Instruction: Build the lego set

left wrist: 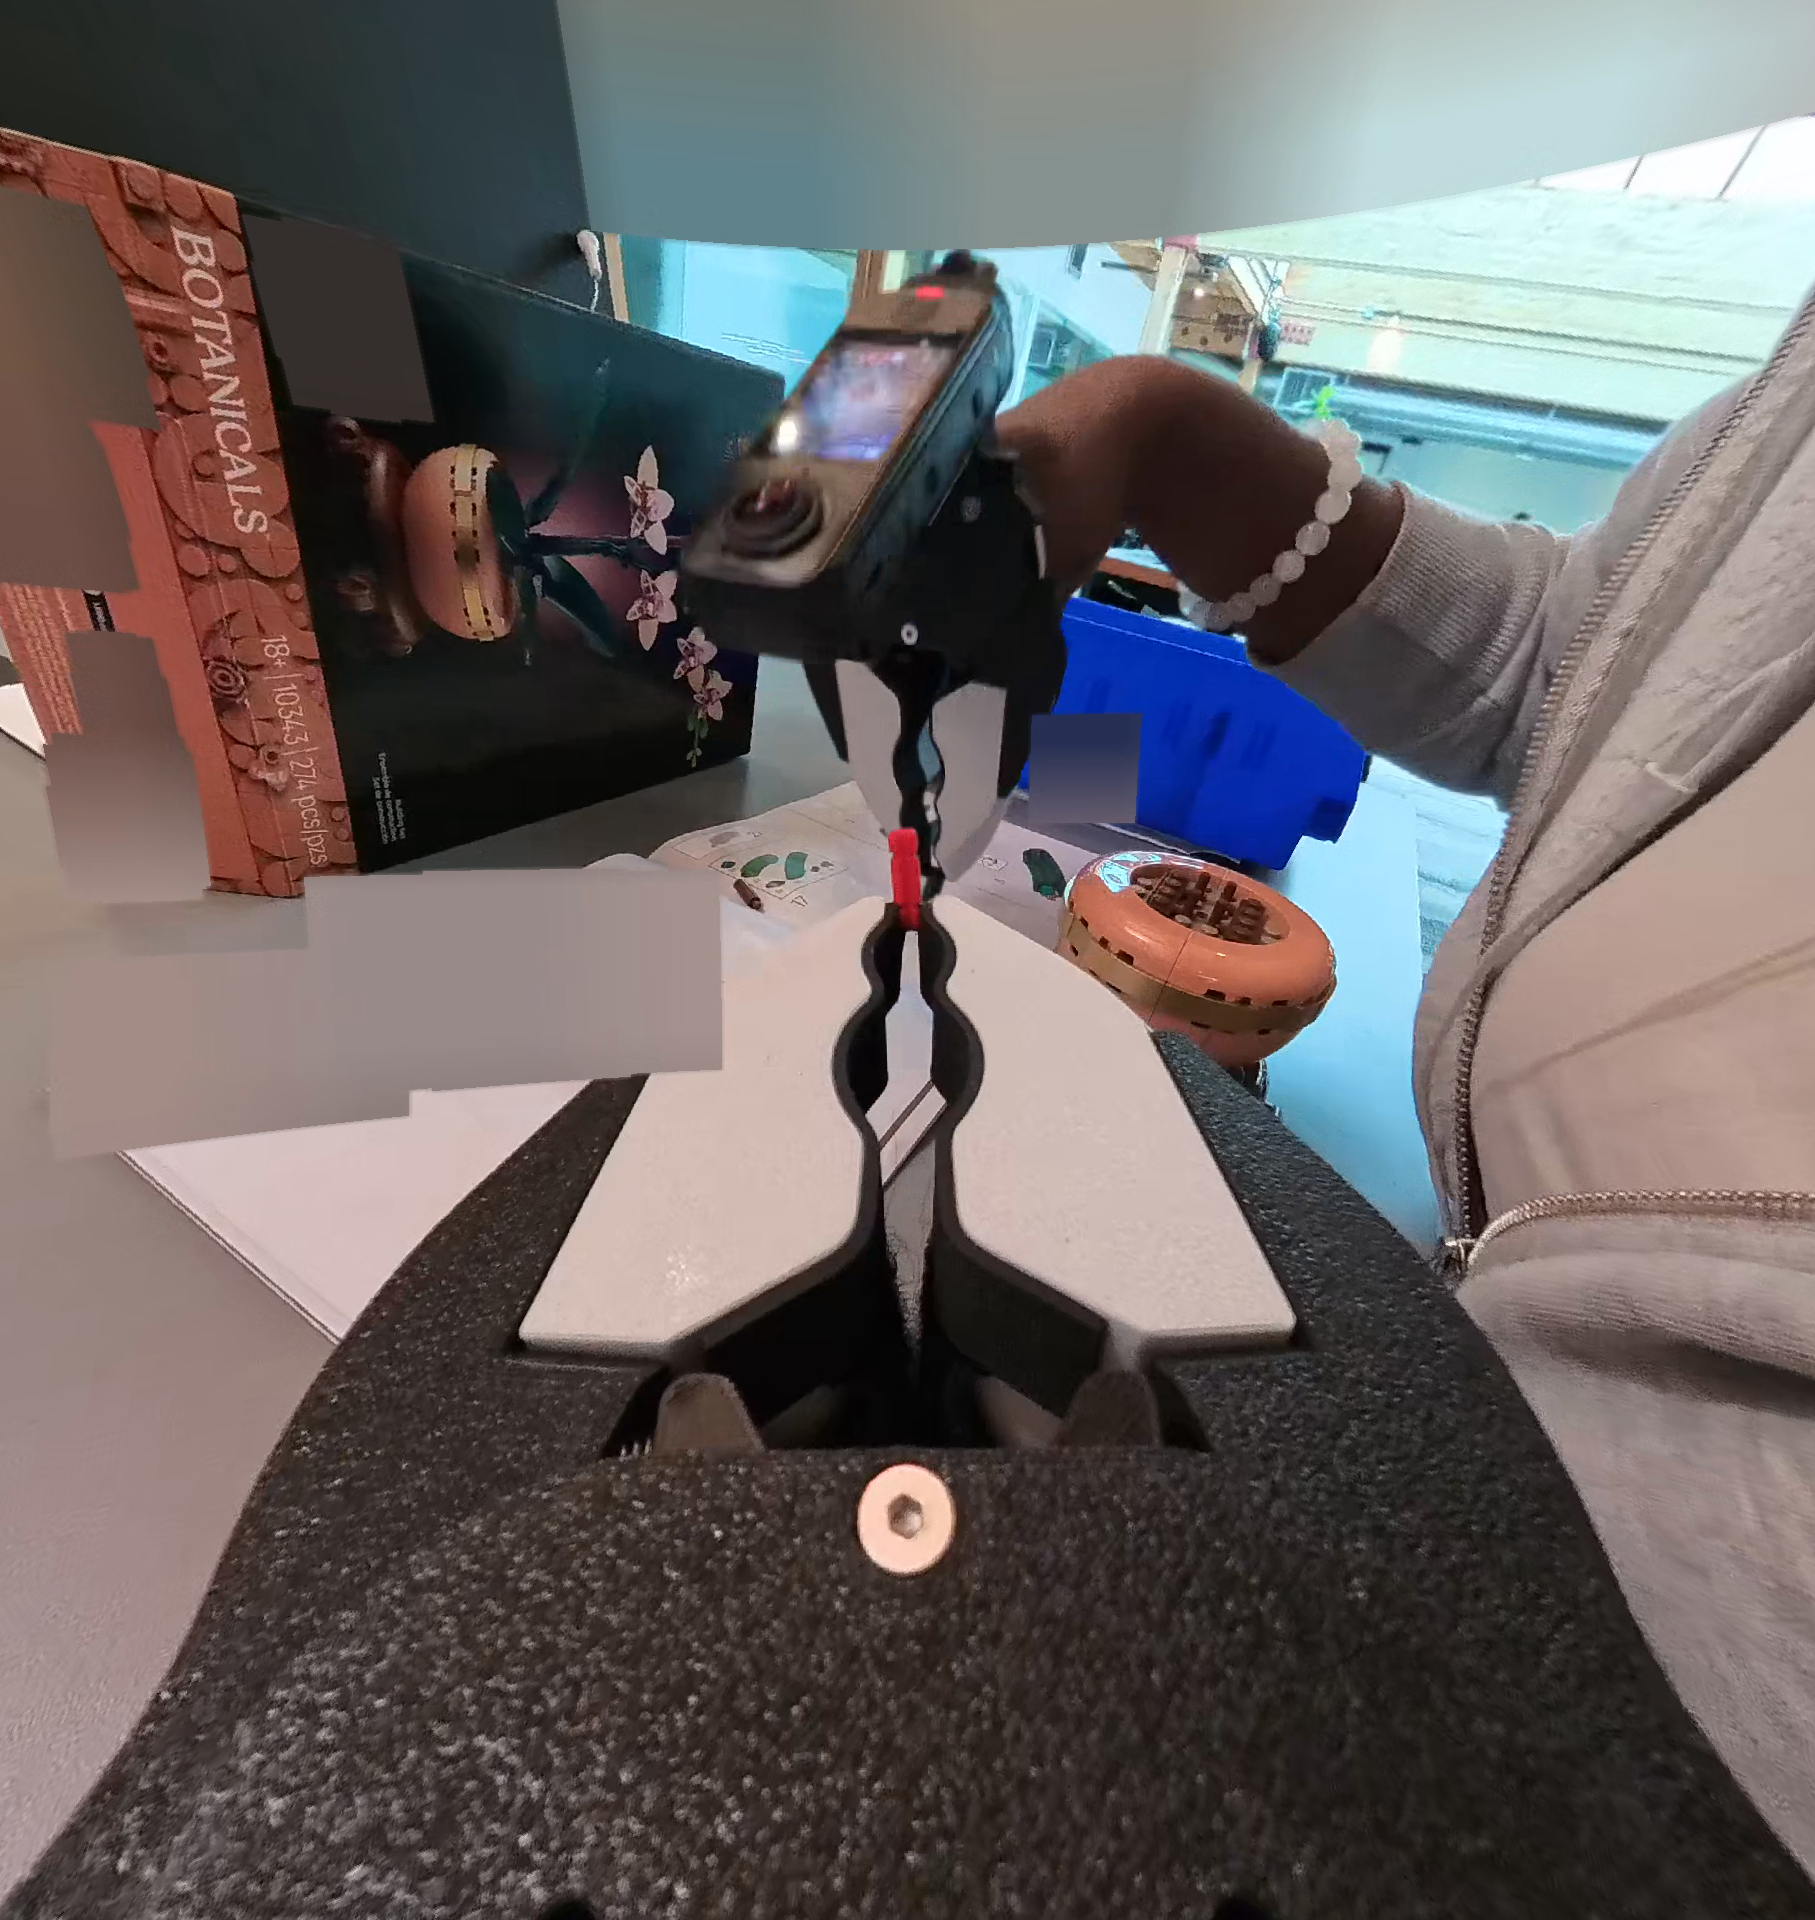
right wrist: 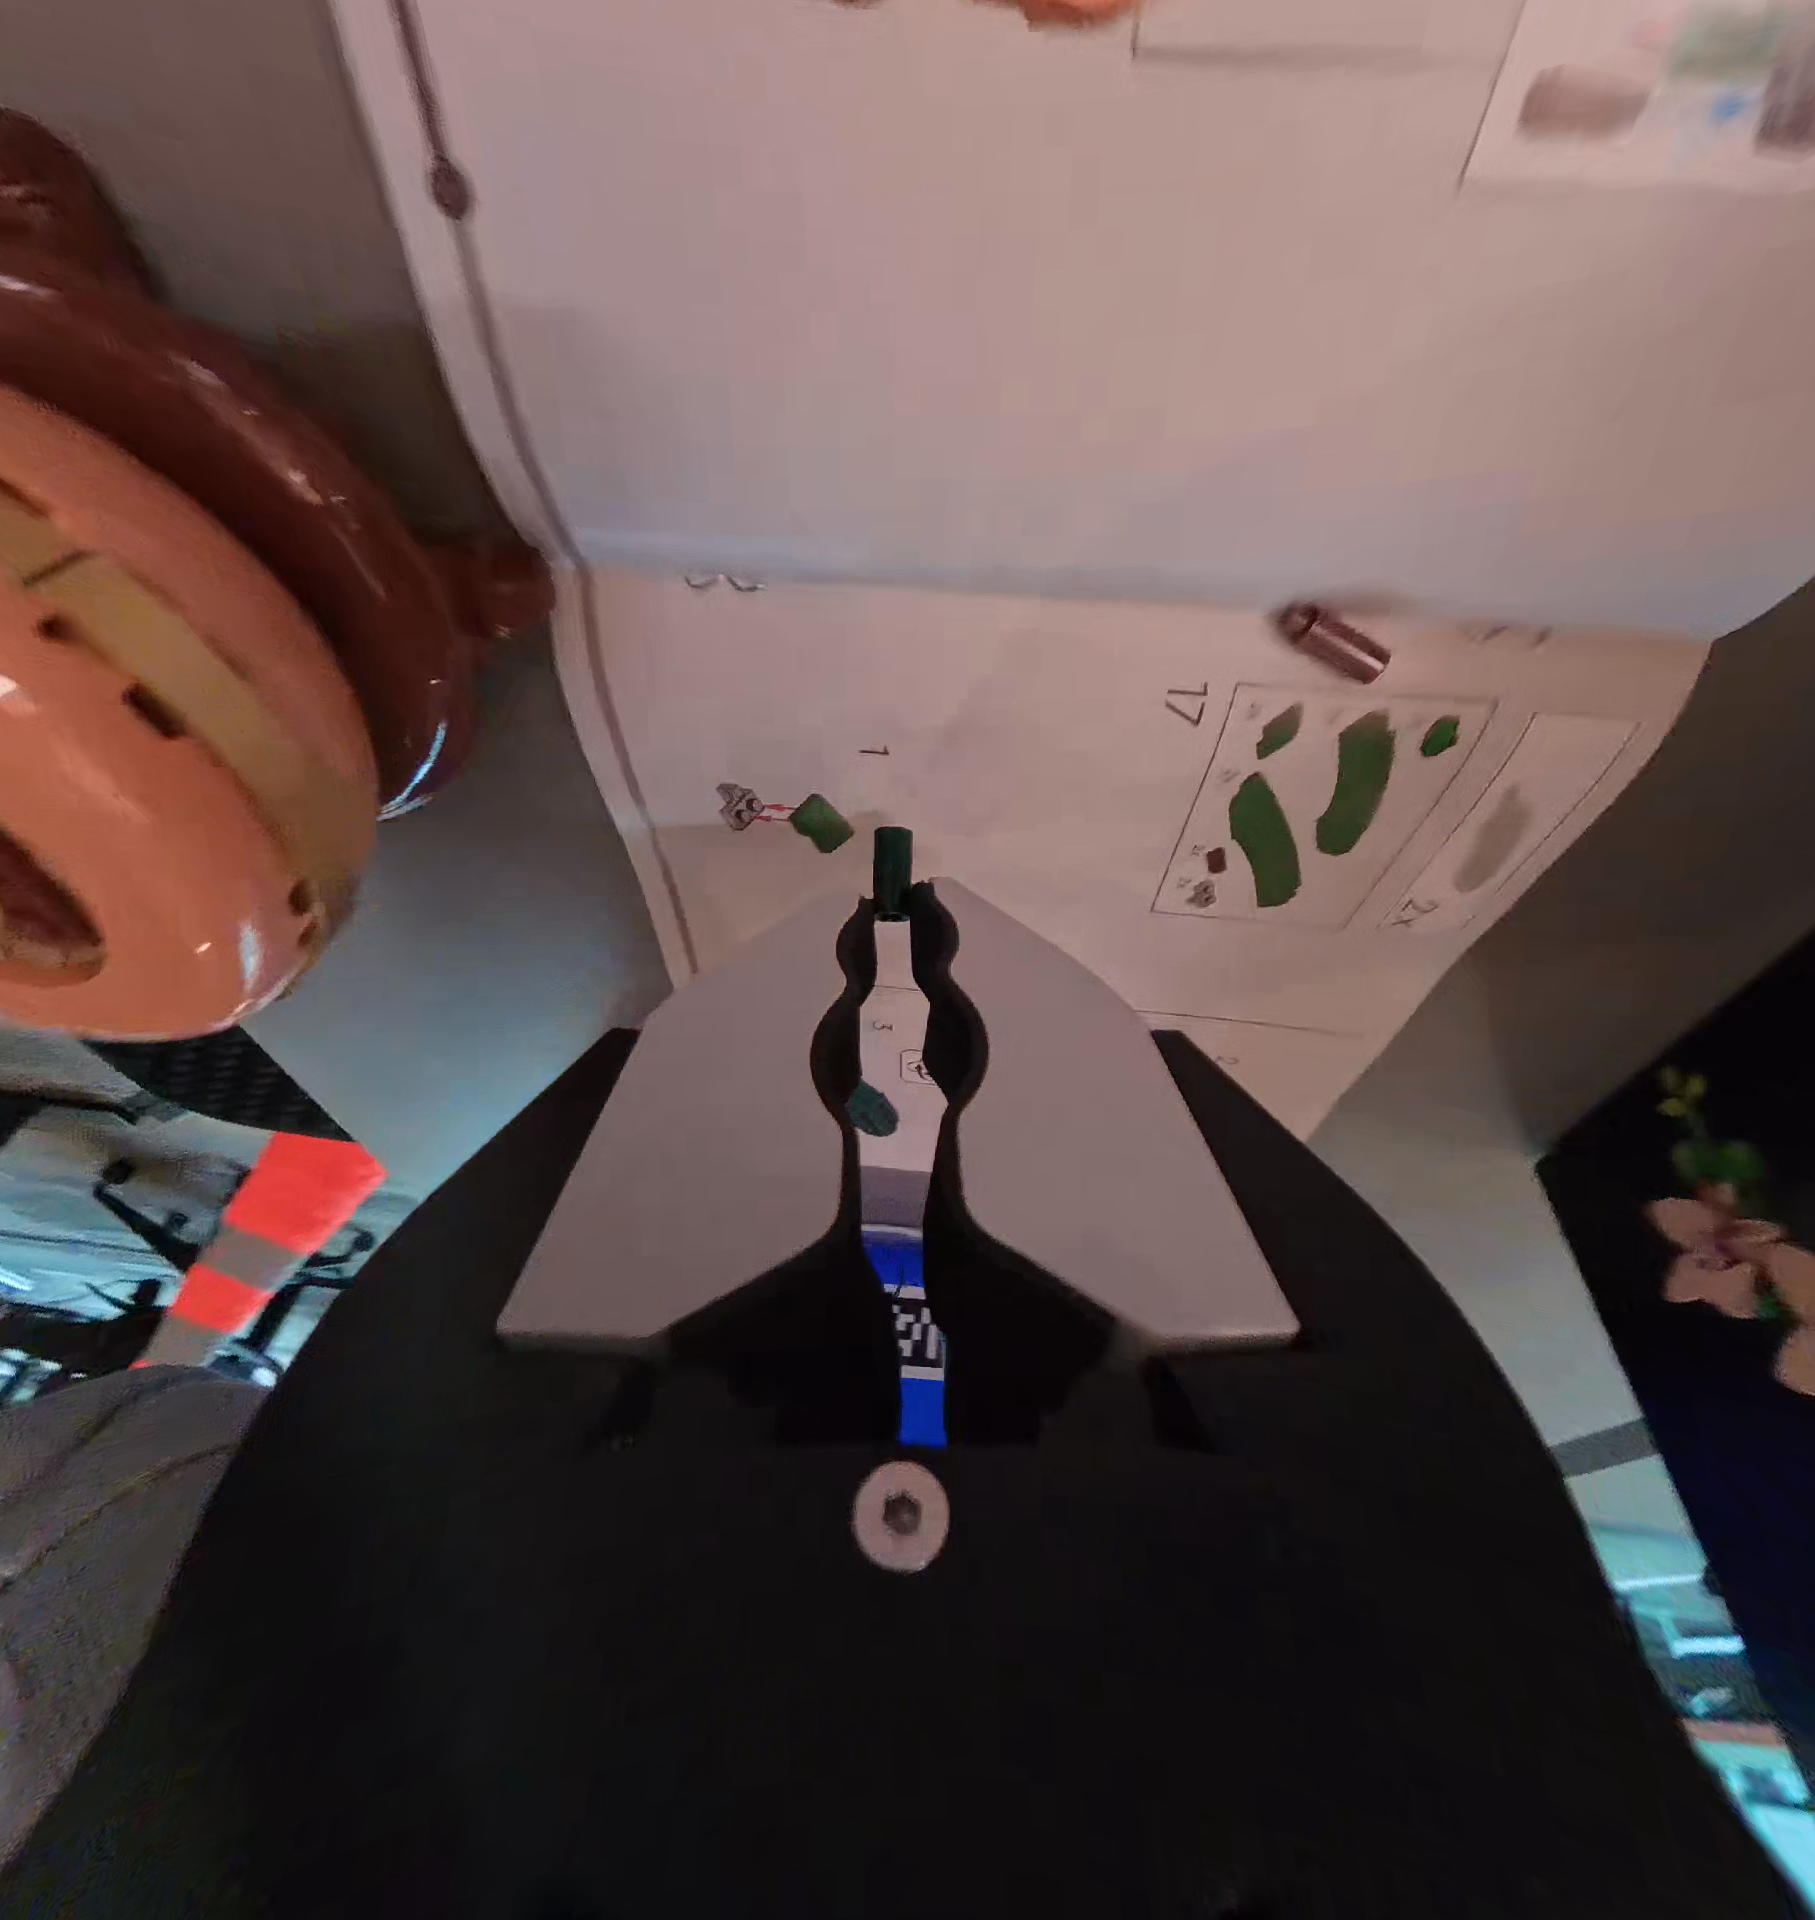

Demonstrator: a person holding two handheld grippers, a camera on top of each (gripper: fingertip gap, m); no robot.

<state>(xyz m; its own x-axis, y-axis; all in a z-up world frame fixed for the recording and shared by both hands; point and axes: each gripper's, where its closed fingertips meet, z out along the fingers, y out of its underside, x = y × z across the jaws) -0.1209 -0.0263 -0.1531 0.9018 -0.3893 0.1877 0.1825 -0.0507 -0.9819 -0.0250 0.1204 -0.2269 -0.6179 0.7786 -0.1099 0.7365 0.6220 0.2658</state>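
Lego set is maybe halfway, my guess. Nearest, the left gripper (left wrist: 908, 925) is clenched on a tiny red pin (left wrist: 904, 876), held up off the bench, probably so the other piece can meet it in the air. The right gripper (right wrist: 892, 904) is pinching a small dark green piece (right wrist: 891, 862) at its very tips, which looks like it leaves the end free to plug in. Under them lies the open instruction booklet (right wrist: 986, 416), handy for checking. The round peach pot (left wrist: 1199, 951) waits just beside it, and the set box (left wrist: 529, 582) stands at the far edge
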